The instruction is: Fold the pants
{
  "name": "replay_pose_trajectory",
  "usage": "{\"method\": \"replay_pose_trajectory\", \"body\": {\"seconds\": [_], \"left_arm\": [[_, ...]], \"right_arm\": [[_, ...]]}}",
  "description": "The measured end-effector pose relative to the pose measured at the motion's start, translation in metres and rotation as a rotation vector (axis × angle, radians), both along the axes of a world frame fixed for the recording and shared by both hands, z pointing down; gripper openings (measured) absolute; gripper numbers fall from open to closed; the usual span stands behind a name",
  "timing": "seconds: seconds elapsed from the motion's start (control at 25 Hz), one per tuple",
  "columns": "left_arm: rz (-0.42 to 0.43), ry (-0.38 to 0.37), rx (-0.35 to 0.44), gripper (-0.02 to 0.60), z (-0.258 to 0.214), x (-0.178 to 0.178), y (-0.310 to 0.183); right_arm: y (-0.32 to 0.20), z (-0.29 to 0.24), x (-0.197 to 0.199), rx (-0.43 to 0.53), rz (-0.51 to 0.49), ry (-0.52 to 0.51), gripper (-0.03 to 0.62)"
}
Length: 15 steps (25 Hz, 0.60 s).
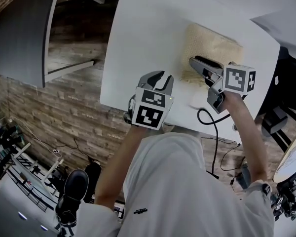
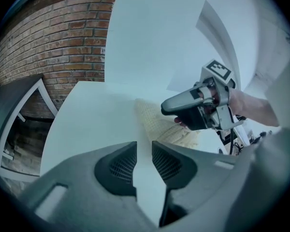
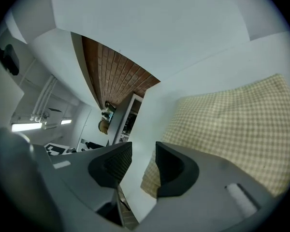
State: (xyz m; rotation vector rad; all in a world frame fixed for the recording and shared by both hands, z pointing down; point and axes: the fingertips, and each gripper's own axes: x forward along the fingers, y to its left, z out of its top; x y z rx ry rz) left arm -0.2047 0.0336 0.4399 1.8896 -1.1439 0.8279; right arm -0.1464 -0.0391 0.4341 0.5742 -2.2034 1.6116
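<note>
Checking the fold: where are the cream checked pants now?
Head view: the cream checked pants lie folded on the white table, right side, at the right gripper.

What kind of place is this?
Probably a lab or workshop room rather than a home: a plain white table with checked pants on it, a bare brick wall, and cluttered gear on the floor.
</note>
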Motion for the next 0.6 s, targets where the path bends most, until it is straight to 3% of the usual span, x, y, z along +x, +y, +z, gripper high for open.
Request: {"method": "replay_pose_trajectory", "body": {"seconds": [0.24,0.36,0.48,0.6], "left_arm": [[0.037,0.000,-0.004,0.102,0.005,0.005,-0.003],[0.051,0.002,-0.003,0.102,0.004,0.013,-0.003],[0.065,0.001,0.000,0.102,0.002,0.017,-0.002],[0.069,-0.001,0.002,0.101,-0.002,0.024,0.004]], "right_arm": [[0.023,0.057,-0.001,-0.056,-0.030,0.095,0.186],[0.026,0.056,0.001,-0.064,-0.010,0.062,0.186],[0.022,0.040,0.005,-0.033,0.024,0.030,0.189],[0.021,0.027,0.027,0.049,0.060,0.083,0.169]]}}
